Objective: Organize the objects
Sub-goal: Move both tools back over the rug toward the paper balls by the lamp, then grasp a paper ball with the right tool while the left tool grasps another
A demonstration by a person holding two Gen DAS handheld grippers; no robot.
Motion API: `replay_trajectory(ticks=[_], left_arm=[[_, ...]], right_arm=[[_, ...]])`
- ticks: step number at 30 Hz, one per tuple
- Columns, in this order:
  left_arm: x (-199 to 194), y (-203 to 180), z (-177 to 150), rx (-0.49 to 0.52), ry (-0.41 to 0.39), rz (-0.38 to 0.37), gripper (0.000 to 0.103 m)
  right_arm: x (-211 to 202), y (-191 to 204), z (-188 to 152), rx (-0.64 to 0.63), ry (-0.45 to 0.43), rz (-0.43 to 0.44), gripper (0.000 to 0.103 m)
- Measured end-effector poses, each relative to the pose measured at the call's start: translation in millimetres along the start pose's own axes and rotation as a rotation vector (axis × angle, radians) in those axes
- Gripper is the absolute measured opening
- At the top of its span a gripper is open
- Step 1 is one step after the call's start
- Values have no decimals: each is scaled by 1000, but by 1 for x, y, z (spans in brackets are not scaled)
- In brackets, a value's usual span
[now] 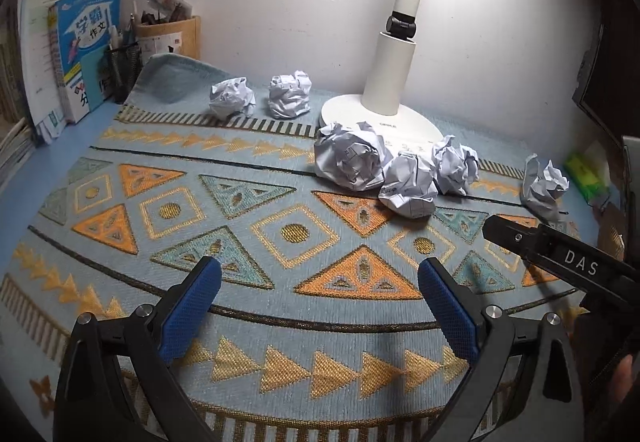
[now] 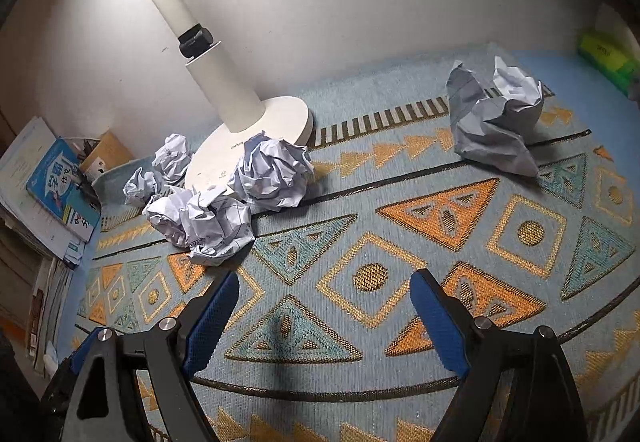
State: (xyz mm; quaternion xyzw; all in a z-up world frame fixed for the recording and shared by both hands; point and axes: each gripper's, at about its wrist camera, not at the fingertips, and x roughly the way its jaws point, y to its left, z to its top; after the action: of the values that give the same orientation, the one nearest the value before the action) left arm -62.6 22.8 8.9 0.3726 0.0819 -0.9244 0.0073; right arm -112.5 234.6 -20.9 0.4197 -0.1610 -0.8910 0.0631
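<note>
Paper balls all over the place, six of them, none collected yet. Cluster of three [image 1: 384, 170] jammed against the lamp base [image 1: 340, 114], with the big one partly riding up on it. Two more [image 1: 260, 98] sitting further back near the wall, just beside each other. One loner [image 1: 544, 182] off at the far right edge of the patterned cloth [image 1: 280, 322], well apart from the rest, near something green [image 1: 588, 174].

Left hand-held gripper [image 1: 320, 282] hovering over bare cloth, jaws spread wide, nothing between the blue pads [image 1: 192, 310]. Same deal with the right hand-held gripper [image 2: 324, 306]: jaws apart, empty, pointed down at the cloth with the cluster up to the left and the loner up to the right. Also poking into the left view from the right side, black with "DAS" on it.

Progress-wise: basically zero as far as visible. No bin or box in sight for the paper, so can't tell where it's supposed to end up. Probably still the approach stage, with every ball left to grab.

Around the edges: books and papers [image 1: 84, 42] stacked upright at the left, mesh pen holder [image 1: 124, 70] and a cardboard box [image 1: 172, 38] behind it, white wall at the back, blue surface [image 1: 28, 186] peeking out past the cloth.
</note>
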Motion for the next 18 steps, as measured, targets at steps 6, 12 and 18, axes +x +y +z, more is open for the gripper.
replay_trajectory(ticks=[6, 12, 18], left_arm=[[2, 1, 2, -6, 6, -7, 99], [26, 11, 51, -40, 102, -115, 99], [73, 21, 89, -36, 142, -165, 99]], right_arm=[[0, -4, 1, 9, 13, 46, 98], [-3, 15, 3, -89, 3, 4, 98], [1, 44, 44, -218, -4, -52, 88]])
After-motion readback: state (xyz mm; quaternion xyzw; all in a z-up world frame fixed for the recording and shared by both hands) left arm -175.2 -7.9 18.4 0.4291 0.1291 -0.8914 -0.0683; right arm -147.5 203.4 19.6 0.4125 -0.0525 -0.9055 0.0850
